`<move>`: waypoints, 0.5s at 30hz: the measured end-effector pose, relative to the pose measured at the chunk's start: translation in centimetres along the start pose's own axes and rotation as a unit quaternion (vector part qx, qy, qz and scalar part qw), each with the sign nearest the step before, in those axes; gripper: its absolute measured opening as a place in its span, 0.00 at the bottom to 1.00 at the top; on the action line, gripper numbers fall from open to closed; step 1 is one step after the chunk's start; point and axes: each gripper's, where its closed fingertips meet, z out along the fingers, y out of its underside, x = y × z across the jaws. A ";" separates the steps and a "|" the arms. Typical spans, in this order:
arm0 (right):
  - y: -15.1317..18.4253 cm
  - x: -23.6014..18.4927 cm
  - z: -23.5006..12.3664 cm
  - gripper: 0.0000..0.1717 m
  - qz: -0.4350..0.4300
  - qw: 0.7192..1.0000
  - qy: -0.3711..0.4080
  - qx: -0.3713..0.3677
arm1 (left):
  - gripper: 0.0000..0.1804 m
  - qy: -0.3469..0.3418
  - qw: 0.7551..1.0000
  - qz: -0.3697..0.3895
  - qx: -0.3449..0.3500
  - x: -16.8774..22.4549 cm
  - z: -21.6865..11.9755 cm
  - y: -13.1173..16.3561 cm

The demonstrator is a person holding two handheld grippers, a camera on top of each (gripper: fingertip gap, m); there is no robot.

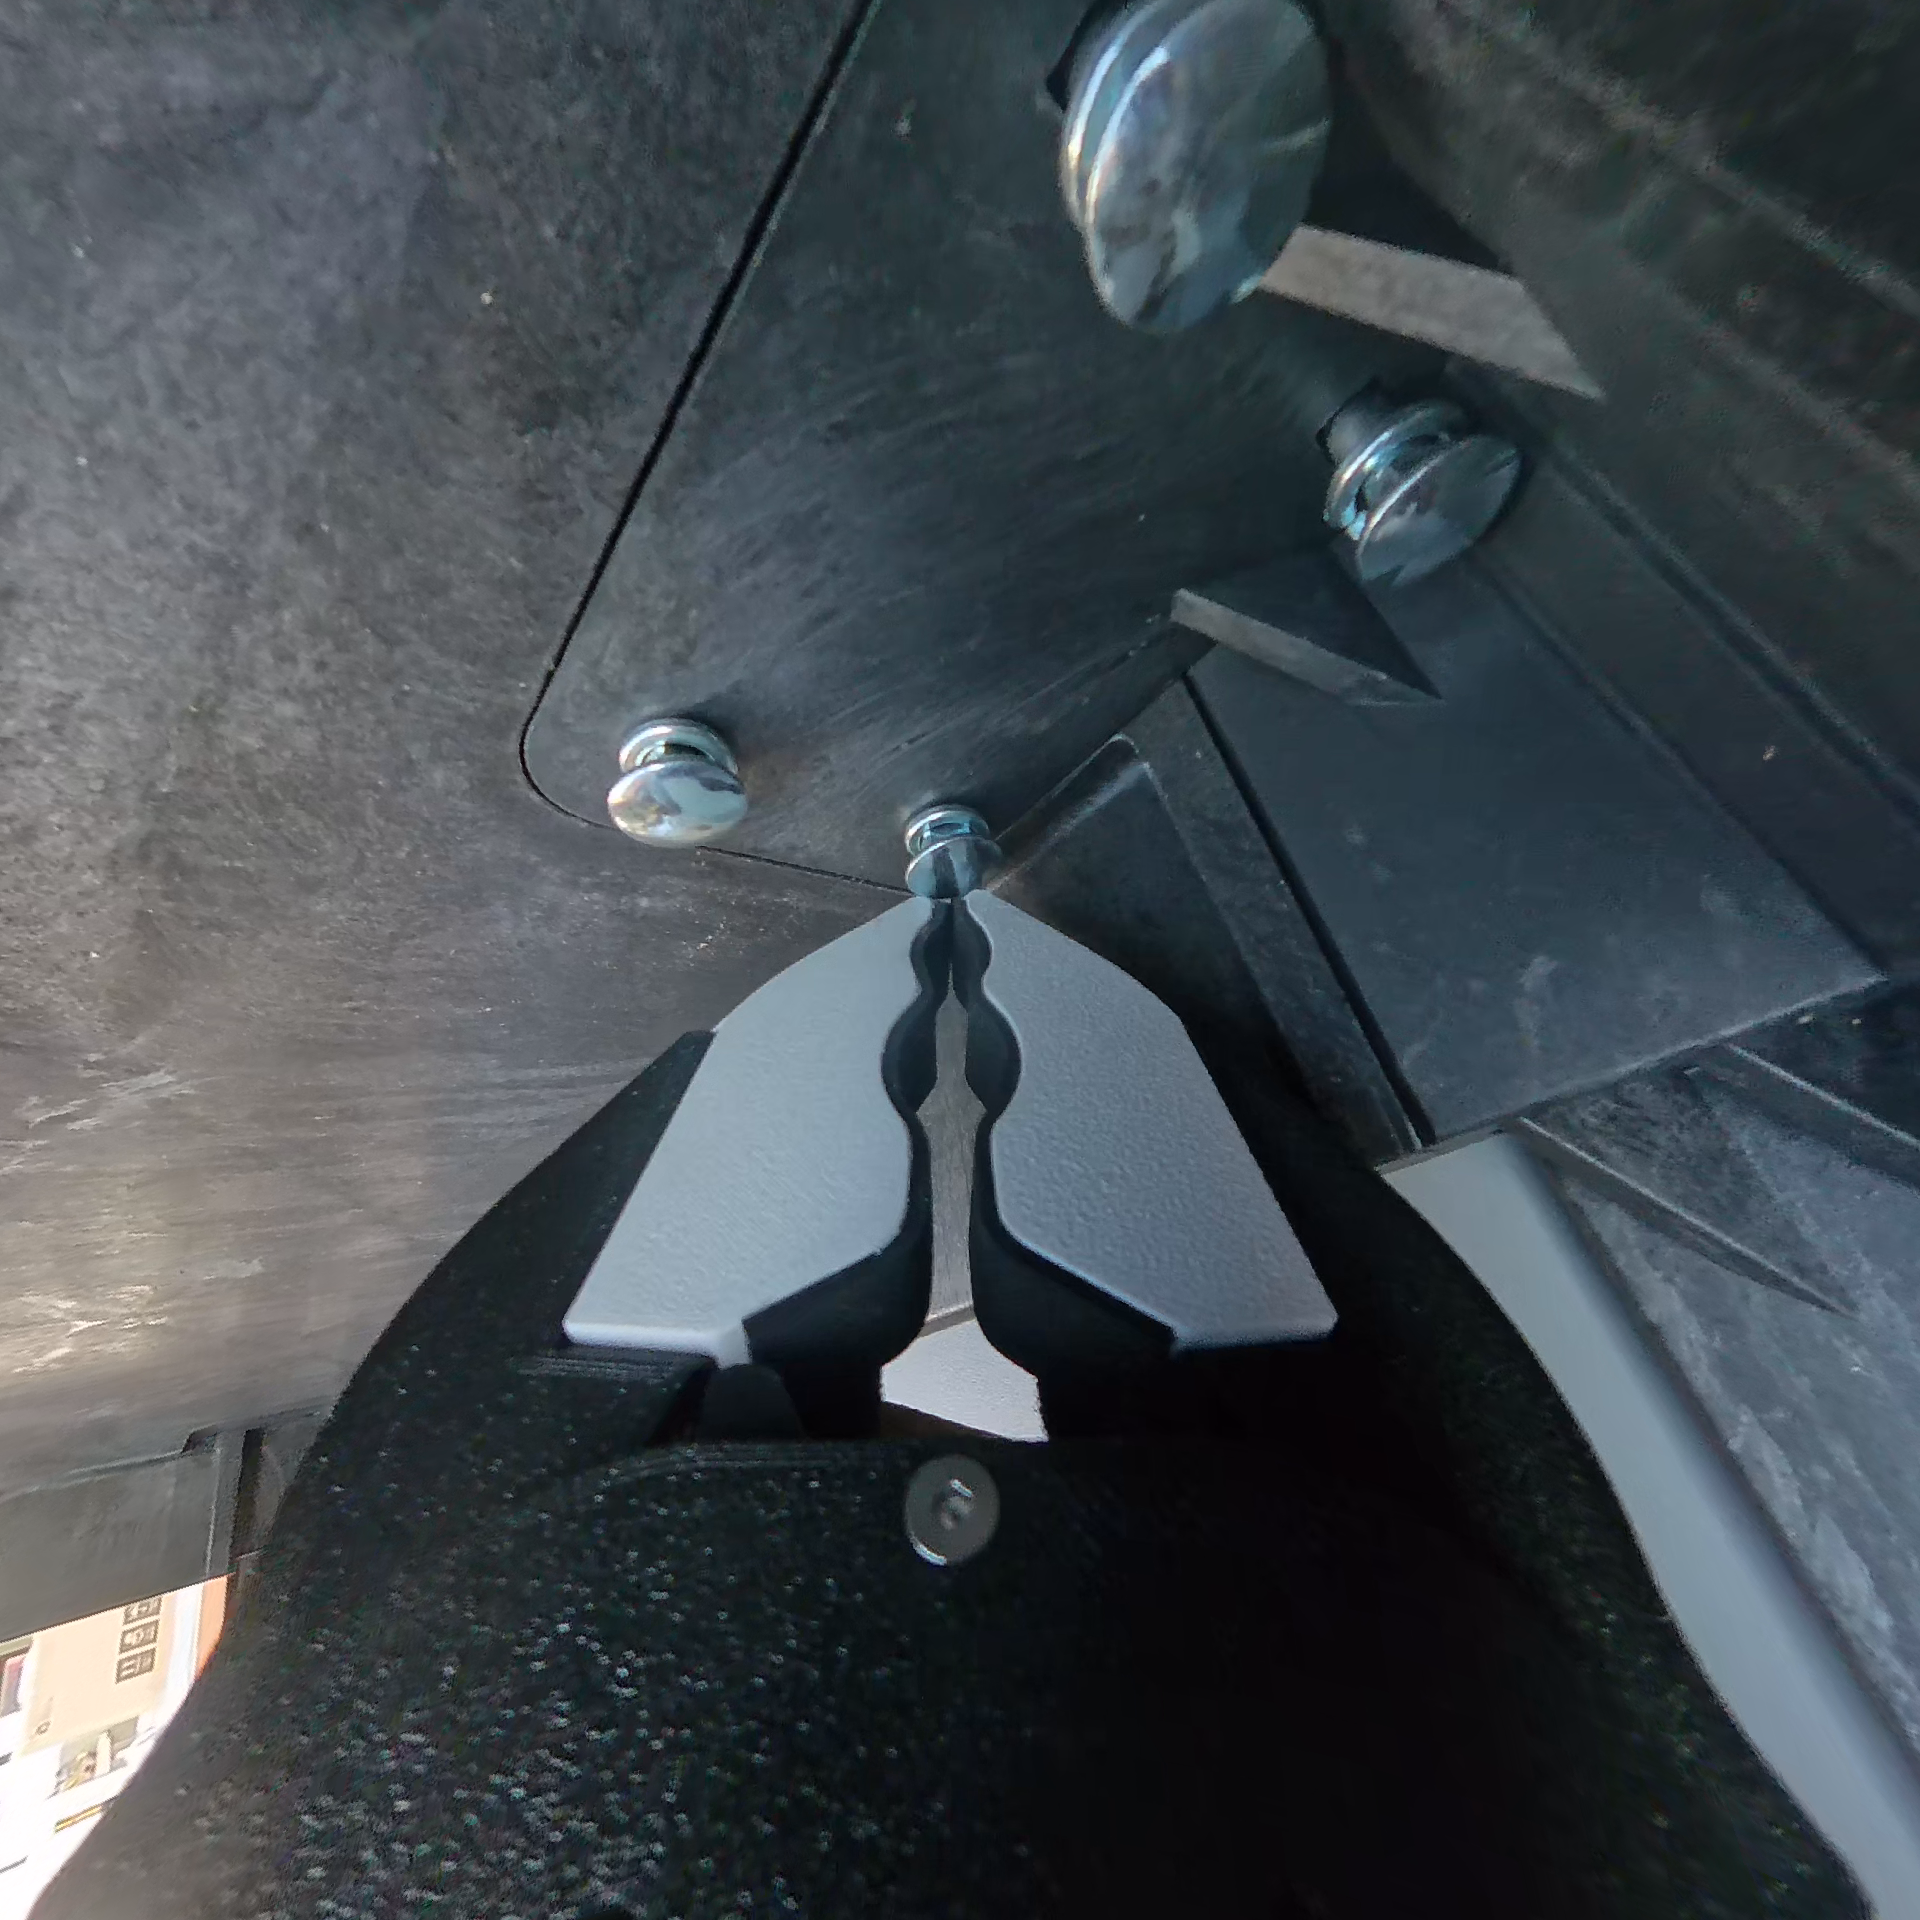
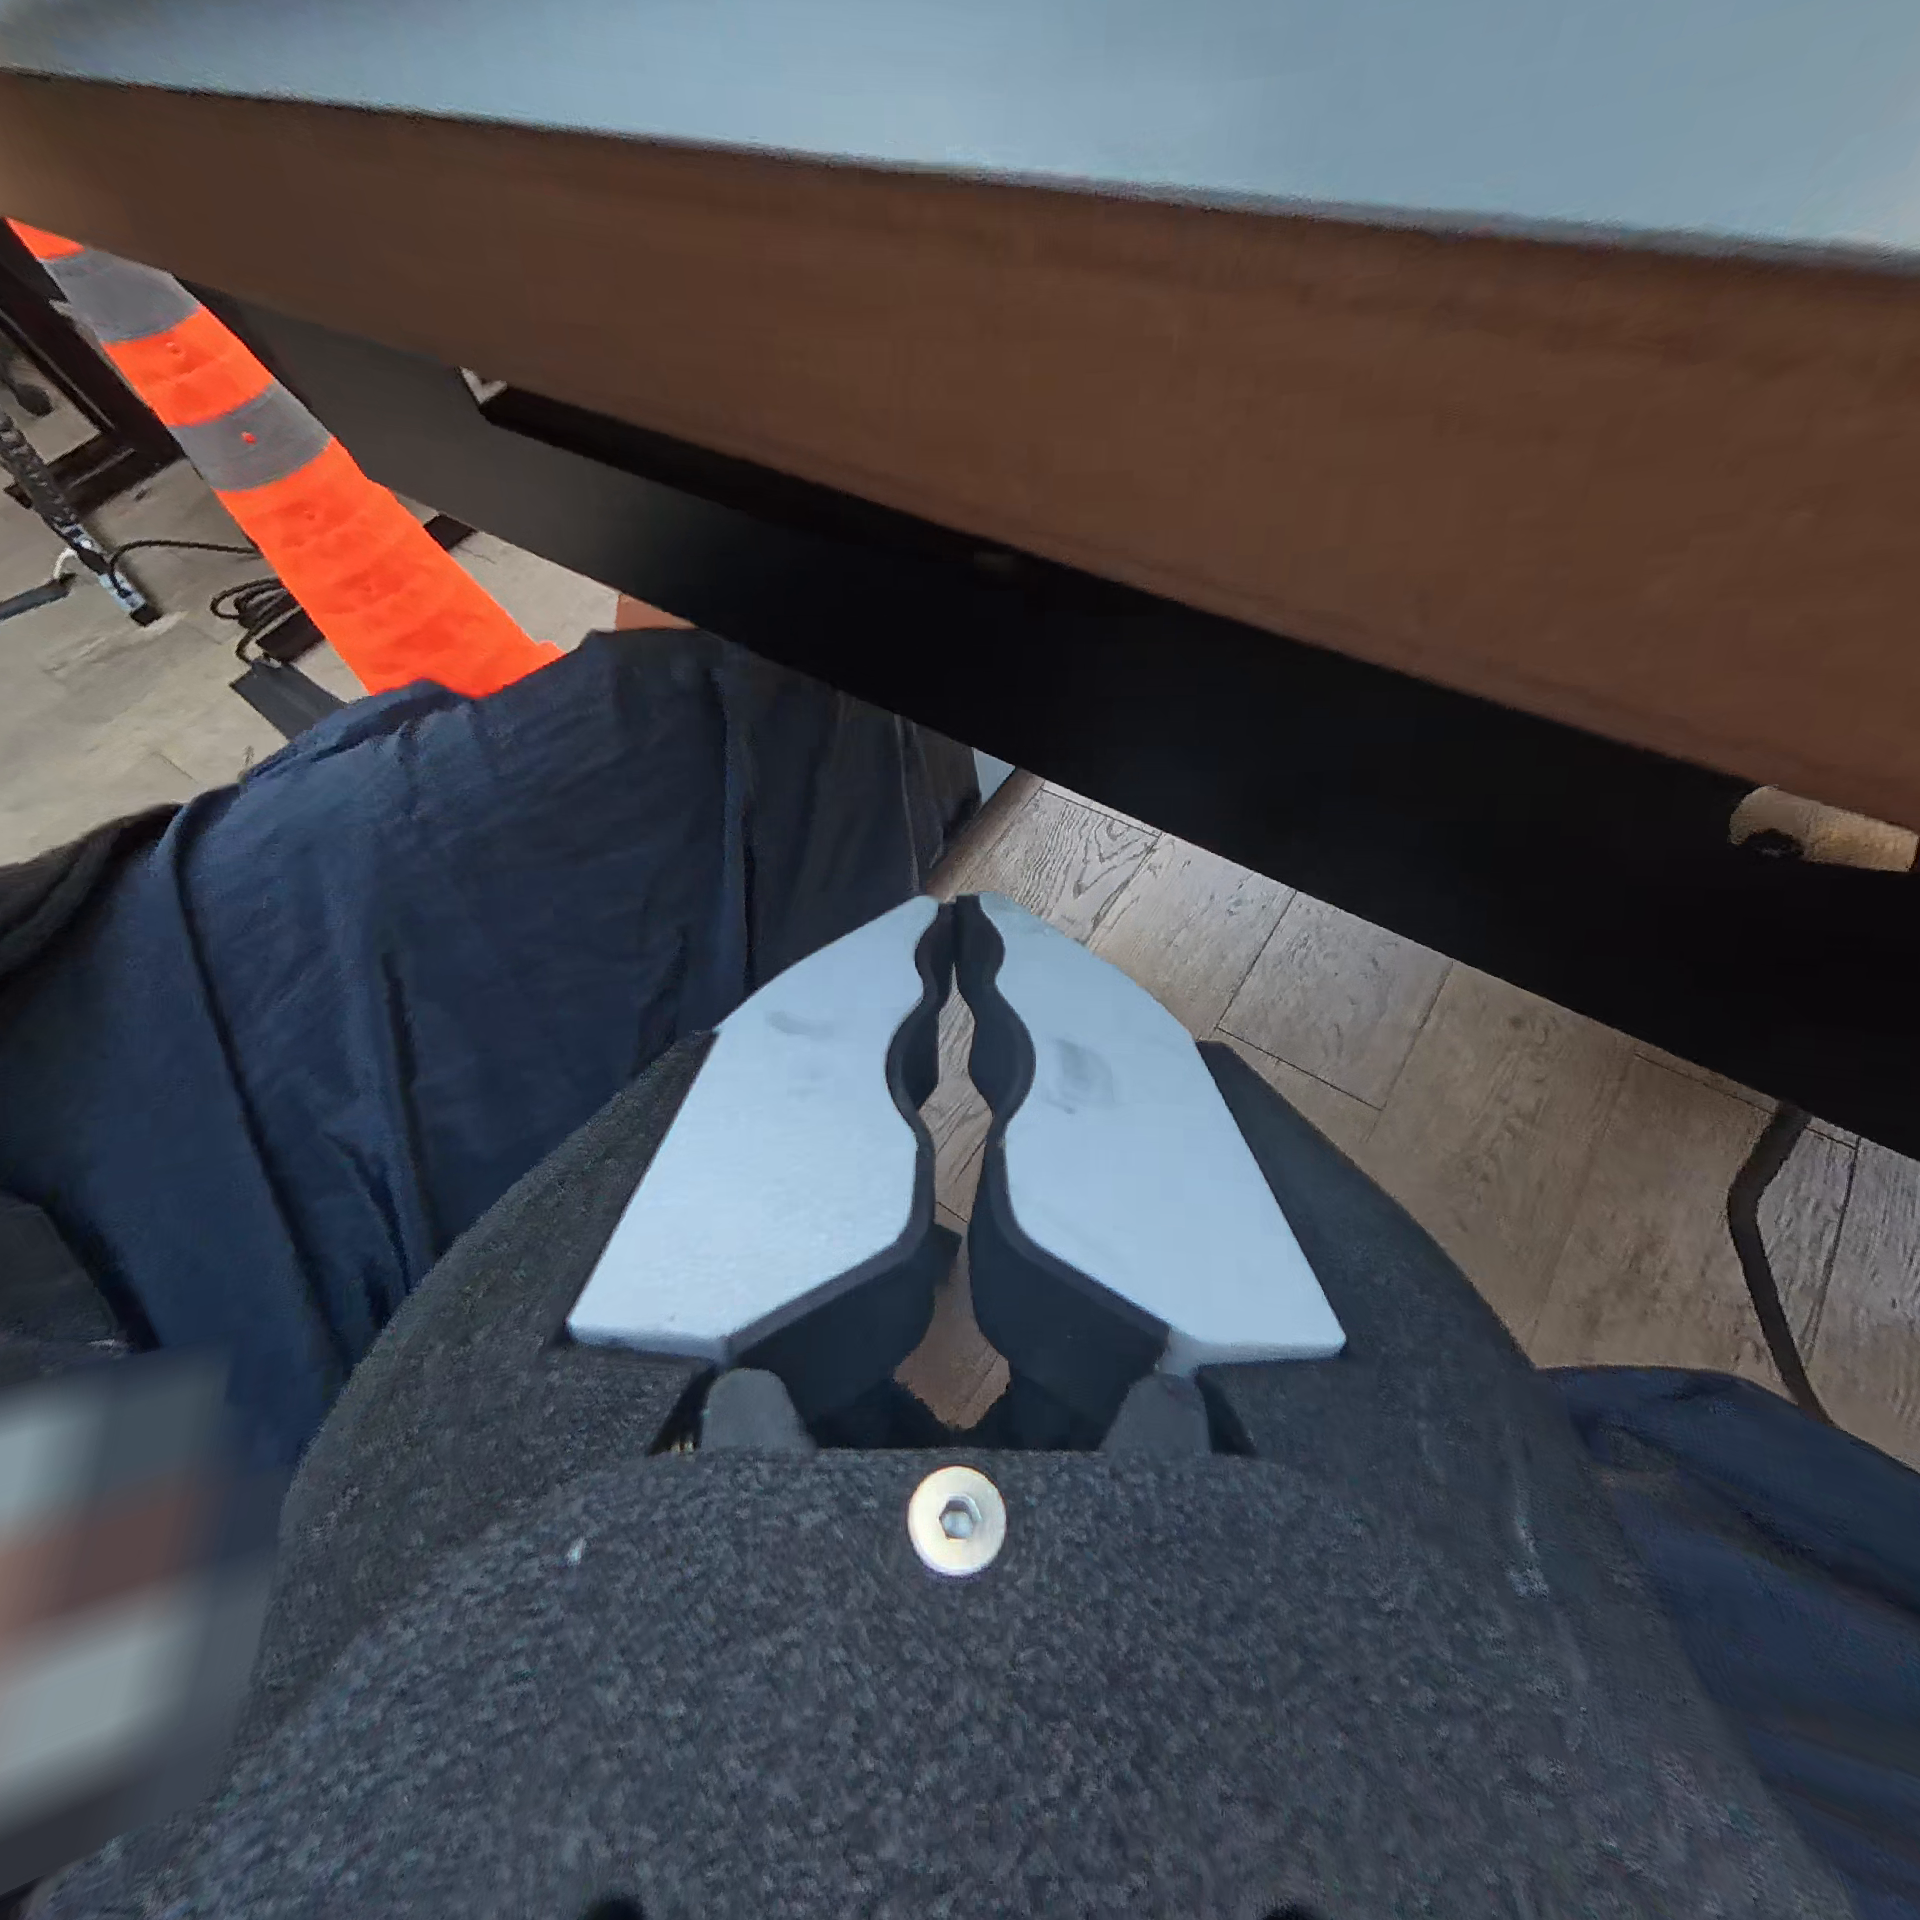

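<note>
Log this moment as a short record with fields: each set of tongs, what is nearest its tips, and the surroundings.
left tongs: shut, nothing held, tips at a small silver screw
mounting: black metal plate on a dark underside, with other silver bolts
right tongs: shut, nothing held, in the air below the table edge
near right tongs: dark blue clothing, wood-look floor
background: orange cone

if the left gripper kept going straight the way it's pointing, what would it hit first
Most likely the small silver screw sitting right at the tips of the left gripper, whose jaws are shut with nothing between them. It sticks out of the black metal plate. The tips may already touch the screw; depth is unclear.
</note>
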 end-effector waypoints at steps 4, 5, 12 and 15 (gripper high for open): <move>-1.1 -1.0 -0.1 0.00 0.052 0.998 0.015 0.034 | 0.00 0.000 1.000 0.000 0.001 0.0 0.0 0.0; -1.5 -1.3 -0.2 0.00 0.057 0.997 0.019 0.043 | 0.00 0.000 1.000 0.001 0.001 0.0 0.0 0.0; -3.8 -2.8 -1.3 0.00 0.068 0.993 0.037 0.092 | 0.00 -0.002 1.000 0.004 0.000 0.0 0.0 0.0; -4.7 -2.8 -1.9 0.00 0.049 0.992 0.045 0.104 | 0.00 -0.003 1.000 0.004 0.000 0.0 0.0 0.0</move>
